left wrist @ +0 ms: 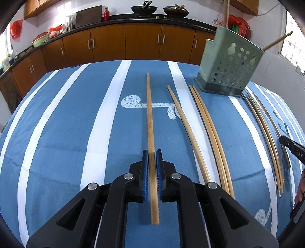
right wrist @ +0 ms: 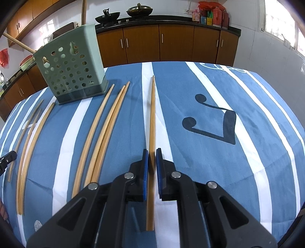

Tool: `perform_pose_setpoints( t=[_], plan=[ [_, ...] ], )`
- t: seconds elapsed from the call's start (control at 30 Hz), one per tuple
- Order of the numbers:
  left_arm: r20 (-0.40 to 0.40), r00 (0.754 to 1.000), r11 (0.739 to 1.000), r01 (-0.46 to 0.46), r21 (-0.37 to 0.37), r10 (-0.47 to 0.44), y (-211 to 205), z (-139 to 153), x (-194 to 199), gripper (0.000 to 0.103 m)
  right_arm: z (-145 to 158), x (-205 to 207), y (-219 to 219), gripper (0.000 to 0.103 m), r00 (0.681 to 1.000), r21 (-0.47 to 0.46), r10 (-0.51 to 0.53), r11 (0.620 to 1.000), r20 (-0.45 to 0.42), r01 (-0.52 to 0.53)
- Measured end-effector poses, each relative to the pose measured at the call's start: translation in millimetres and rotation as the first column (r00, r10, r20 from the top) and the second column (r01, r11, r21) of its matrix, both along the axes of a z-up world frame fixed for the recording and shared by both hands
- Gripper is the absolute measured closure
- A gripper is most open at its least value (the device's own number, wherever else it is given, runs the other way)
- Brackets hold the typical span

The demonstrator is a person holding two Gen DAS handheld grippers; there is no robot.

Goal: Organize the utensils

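In the left wrist view my left gripper [left wrist: 152,152] is shut on one wooden chopstick [left wrist: 149,106] that runs straight ahead over the blue striped cloth. To its right lie a single chopstick [left wrist: 183,118] and a pair [left wrist: 209,129]. The green perforated holder [left wrist: 228,63] stands at the far right with wooden handles sticking out of it. In the right wrist view my right gripper [right wrist: 152,151] is shut on wooden chopsticks [right wrist: 152,114] pointing forward. Loose chopsticks [right wrist: 103,129] lie to its left, with the holder [right wrist: 70,72] behind them.
More chopsticks, some dark, lie by the table's side [left wrist: 266,133] [right wrist: 30,145]. The other gripper's tip shows at each view's edge [left wrist: 291,146] [right wrist: 7,158]. Behind the table [right wrist: 247,106] runs a kitchen counter [left wrist: 133,18] with woks and wooden cabinets.
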State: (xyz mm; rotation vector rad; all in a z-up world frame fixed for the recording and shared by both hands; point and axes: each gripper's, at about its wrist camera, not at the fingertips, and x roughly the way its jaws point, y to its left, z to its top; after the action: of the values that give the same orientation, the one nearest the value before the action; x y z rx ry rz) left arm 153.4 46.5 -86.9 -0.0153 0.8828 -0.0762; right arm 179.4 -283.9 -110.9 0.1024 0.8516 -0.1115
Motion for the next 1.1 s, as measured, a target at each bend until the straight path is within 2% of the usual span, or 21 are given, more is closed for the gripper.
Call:
perform_pose_setpoints(
  t=[0.13,0.3,0.53,0.77,0.87,1.1],
  plan=[
    [0.000,1.000,1.000,0.005,0.027,-0.005,-3.4,0.1,-0.7,0.095,1.3,0.5,-1.3,0.095,1.000,0.008,-0.001,1.000,-0.006,0.001],
    [0.017,1.000,1.000,0.002,0.021,-0.002,2.0,11.2,-5.9,0.095,20.8,-11.5,-8.1,0.095,0.999,0.035,-0.009,0.999,0.049,0.007],
    [0.119,0.993,1.000,-0.013,-0.002,0.013,10.2,49.4,-13.5,0.095,55.4,-24.1,-16.0,0.095,0.987,0.064,-0.023,0.998,0.156,0.013],
    [0.222,0.974,0.999,-0.027,-0.041,0.036,13.5,84.8,-18.6,0.096,83.6,-33.8,-17.7,0.095,0.965,0.078,-0.031,0.997,0.260,0.011],
    [0.198,0.980,0.999,-0.015,-0.042,0.023,12.3,78.5,-15.2,0.096,81.9,-31.8,-17.2,0.095,0.967,0.074,-0.028,0.997,0.252,0.010],
    [0.064,0.997,0.995,0.046,-0.089,-0.040,-8.4,32.5,-14.9,0.096,70.0,-31.3,-13.3,0.095,0.976,0.086,-0.019,0.996,0.218,0.000]
  ],
)
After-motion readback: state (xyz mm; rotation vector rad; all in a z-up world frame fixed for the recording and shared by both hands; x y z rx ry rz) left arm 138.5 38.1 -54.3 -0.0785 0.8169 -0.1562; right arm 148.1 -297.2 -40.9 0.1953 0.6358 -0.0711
